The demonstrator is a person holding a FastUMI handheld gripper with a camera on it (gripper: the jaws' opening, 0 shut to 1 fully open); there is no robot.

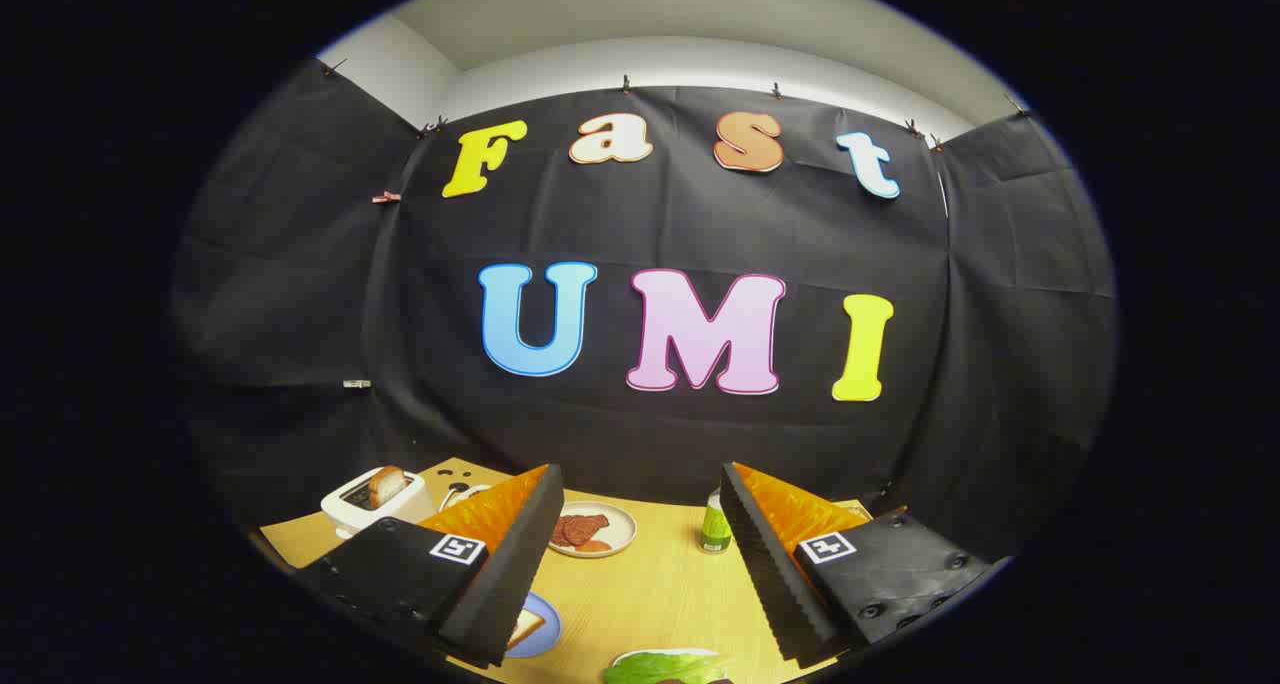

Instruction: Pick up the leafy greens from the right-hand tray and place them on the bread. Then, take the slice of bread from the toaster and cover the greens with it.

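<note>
Here the gripper (630, 574) is hovering over the wooden desk (650, 589) with its jaws spread wide and gripping nothing. The leafy greens (665, 668) are lying on their tray between the fingers, close in, while a slice of bread (525, 624) is resting on a blue plate (545, 636) beside the left finger. Beyond the fingers, the toaster (372, 504) is holding another bread slice (386, 485), near a plate of meat slices (592, 529) and a small green can (715, 524).

Gripper (632, 564) fingers spread wide, nothing btwn them. Bare table (650, 594) ahead up to meat plate (592, 530); can (714, 524) right of plate, toaster (375, 499) left.
</note>
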